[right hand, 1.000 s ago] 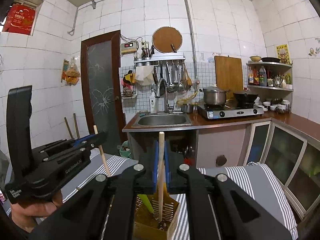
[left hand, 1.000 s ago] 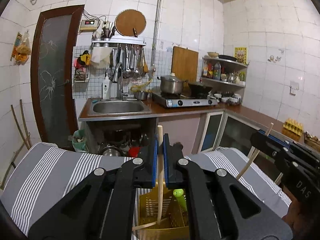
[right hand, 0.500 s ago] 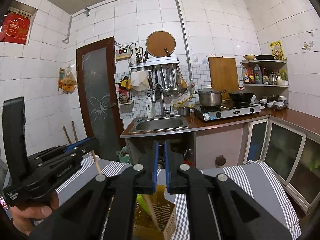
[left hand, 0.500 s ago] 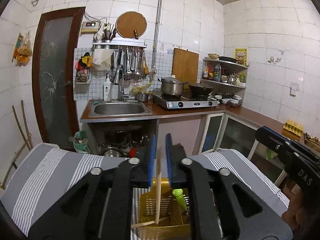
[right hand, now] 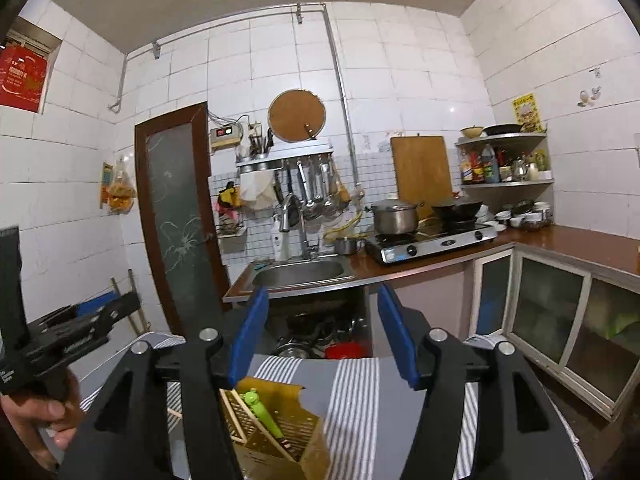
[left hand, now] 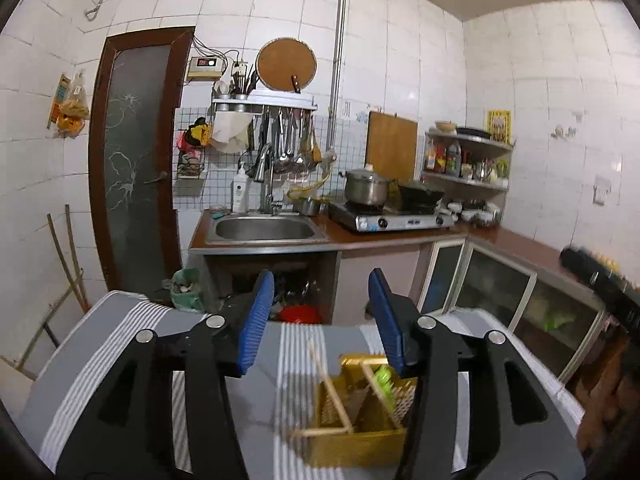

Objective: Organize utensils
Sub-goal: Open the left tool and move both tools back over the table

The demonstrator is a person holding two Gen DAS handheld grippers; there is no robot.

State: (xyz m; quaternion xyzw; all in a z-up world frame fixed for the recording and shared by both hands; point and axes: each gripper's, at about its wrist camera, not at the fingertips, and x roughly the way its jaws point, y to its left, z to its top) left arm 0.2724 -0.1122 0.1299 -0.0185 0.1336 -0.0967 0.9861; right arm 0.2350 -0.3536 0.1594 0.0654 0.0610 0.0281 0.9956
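Note:
A yellow slotted utensil holder (left hand: 360, 420) stands on the grey striped cloth (left hand: 120, 340) of the table; it also shows in the right wrist view (right hand: 280, 436). Wooden chopsticks (left hand: 330, 388) lean inside it, beside a green-handled utensil (left hand: 382, 376) that the right wrist view (right hand: 262, 410) shows too. My left gripper (left hand: 320, 320) is open and empty above and behind the holder. My right gripper (right hand: 322, 336) is open and empty above the holder. The other gripper shows at the right edge of the left wrist view (left hand: 600, 280) and the left edge of the right wrist view (right hand: 72, 328).
Behind the table are a steel sink (left hand: 264, 230), a gas stove (left hand: 394, 220) with a pot, and glass-fronted cabinets (left hand: 500, 292). A brown door (left hand: 136, 160) stands at the left. Pots sit under the sink (right hand: 320, 336).
Both grippers opened and let go of their chopsticks, which dropped into the yellow holder. Both grippers rose and drew back from the holder.

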